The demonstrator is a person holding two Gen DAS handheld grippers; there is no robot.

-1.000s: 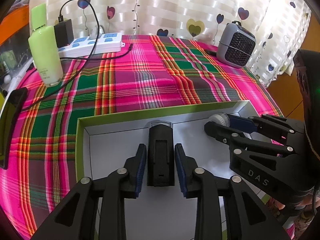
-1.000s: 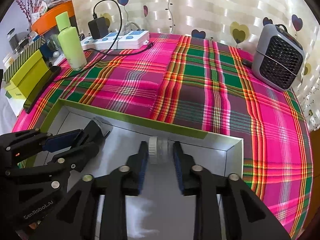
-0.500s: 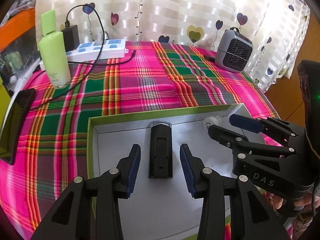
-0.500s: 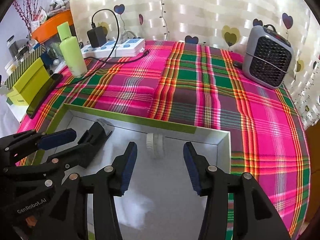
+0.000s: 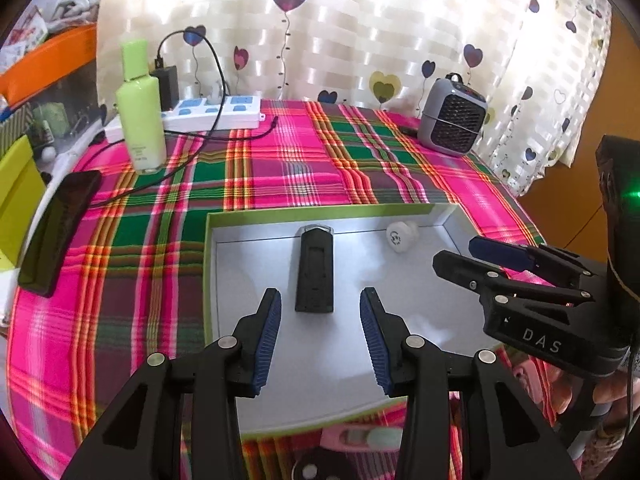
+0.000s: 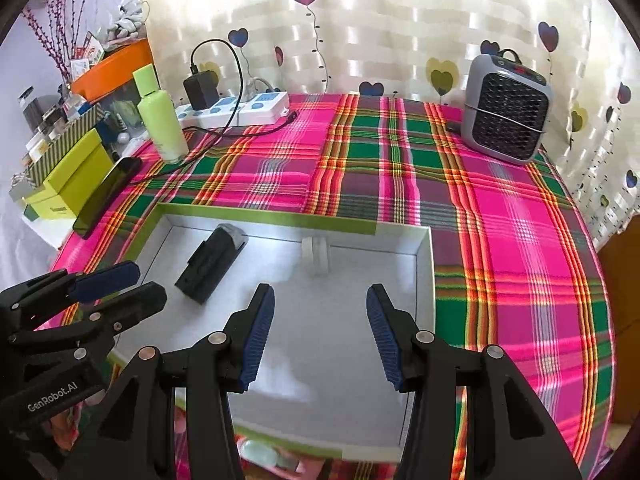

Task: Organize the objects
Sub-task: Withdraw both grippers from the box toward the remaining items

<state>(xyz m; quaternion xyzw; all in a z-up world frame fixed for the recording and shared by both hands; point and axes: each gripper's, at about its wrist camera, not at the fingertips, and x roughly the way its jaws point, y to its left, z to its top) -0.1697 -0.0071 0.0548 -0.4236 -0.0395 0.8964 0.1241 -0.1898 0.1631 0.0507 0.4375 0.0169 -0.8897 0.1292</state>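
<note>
A shallow white box with a green rim (image 5: 320,214) lies on the plaid cloth. In it a black oblong device (image 5: 315,268) lies flat, and a small white spool (image 5: 400,236) rests near the far wall. My left gripper (image 5: 319,294) is open just short of the device's near end, gripping nothing. Seen from the right wrist, my right gripper (image 6: 320,290) stands open with nothing between its pads, a little back from the spool (image 6: 316,256). The device (image 6: 212,266) lies to its left, and the left gripper (image 6: 136,284) hovers at the box's left side.
At the back left a light green bottle (image 5: 140,116) stands by a white power strip (image 5: 212,114) with a charger and cable. A grey heater (image 5: 454,118) sits back right. A dark phone (image 5: 60,236) lies at the left edge. Yellow-green boxes (image 6: 72,176) stand beyond it.
Both grippers let go: the left opened off the black device, the right off the white spool. Both then drew back and up, leaving the two objects lying in the box.
</note>
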